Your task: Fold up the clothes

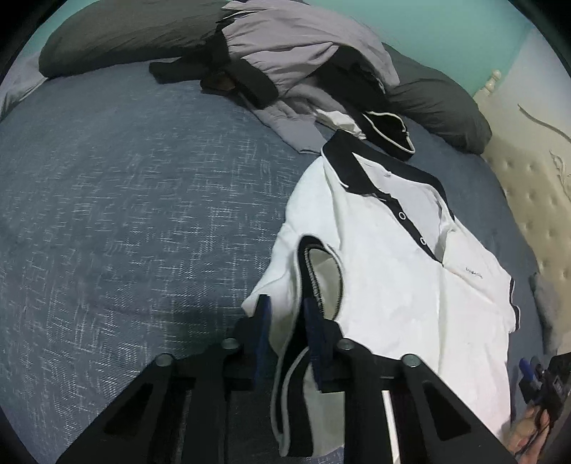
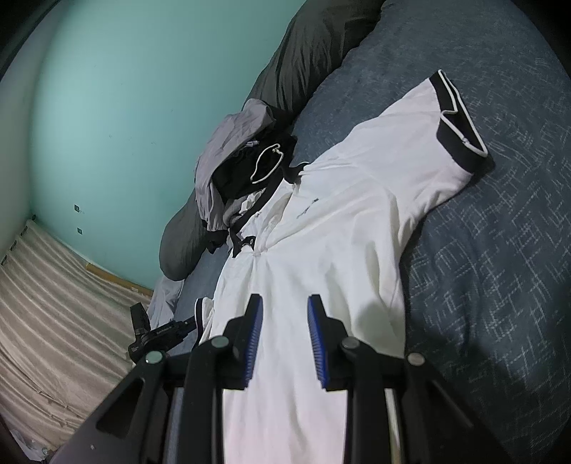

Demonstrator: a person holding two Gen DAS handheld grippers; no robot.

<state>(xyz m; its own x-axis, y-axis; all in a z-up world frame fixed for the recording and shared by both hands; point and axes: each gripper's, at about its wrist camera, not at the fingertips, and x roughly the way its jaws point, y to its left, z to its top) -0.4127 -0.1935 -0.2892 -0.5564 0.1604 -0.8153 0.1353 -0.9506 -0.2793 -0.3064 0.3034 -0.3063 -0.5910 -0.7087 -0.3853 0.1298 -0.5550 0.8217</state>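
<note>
Sleeve-fold step: white polo shirt [image 2: 321,232] lies face-up on the bed [image 1: 125,214]; left gripper [image 1: 283,314] fingers pinch its black-trimmed sleeve [image 1: 317,271], right gripper [image 2: 284,314] fingers stand apart, empty, over the hem; next, probably carry sleeve toward 2 o'clock across the chest.

You have one white polo shirt [image 1: 392,292], one heap of grey and black clothes [image 1: 285,60], two dark pillows [image 1: 117,32] and two grippers on the bed [image 1: 107,200].
</note>
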